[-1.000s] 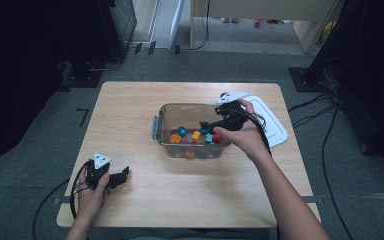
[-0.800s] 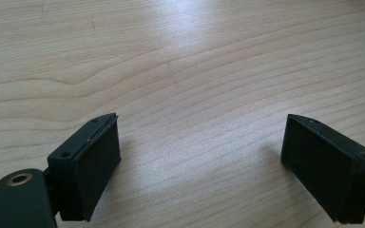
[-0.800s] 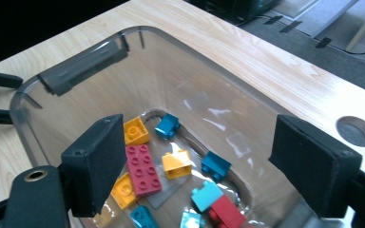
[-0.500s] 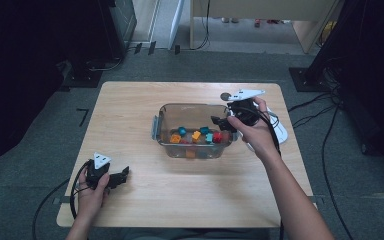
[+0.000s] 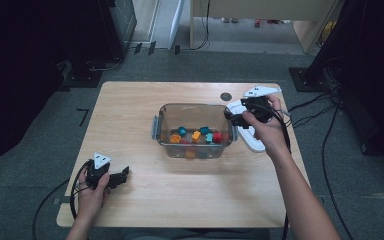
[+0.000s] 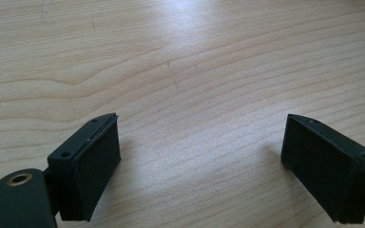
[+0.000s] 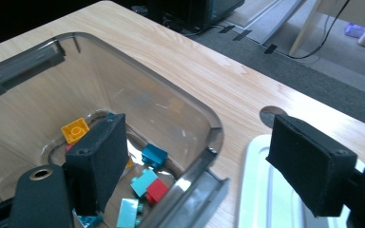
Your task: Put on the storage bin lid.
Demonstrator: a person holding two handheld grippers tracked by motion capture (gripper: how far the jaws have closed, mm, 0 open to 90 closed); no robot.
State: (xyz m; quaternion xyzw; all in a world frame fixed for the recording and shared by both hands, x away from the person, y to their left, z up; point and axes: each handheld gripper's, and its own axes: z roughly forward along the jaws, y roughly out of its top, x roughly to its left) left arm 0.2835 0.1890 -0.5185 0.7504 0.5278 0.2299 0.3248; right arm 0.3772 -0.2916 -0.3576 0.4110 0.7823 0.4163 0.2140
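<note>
A clear plastic container (image 5: 162, 117) stands mid-table with several coloured bricks (image 5: 196, 135) on its bottom. In the right gripper view I see an orange brick (image 7: 75, 129), a teal one (image 7: 154, 155) and a red one (image 7: 158, 190) inside the container (image 7: 180, 109). My right gripper (image 5: 230, 116) hovers over the container's right rim, open and with nothing held (image 7: 197, 142); one jaw is over the inside, the other over a white lid (image 7: 261, 190). My left gripper (image 5: 122, 176) rests near the table's front left corner, open over bare wood (image 6: 202, 128).
The white lid (image 5: 252, 142) lies flat just right of the container, partly under the right hand. A dark round grommet (image 5: 225, 96) sits in the tabletop behind the lid. Cables trail off both sides, and dark equipment stands on the floor beyond the table.
My right gripper has drawn back to the right, from over the bricks in the container to its right rim beside the lid. The left gripper has stayed still.
</note>
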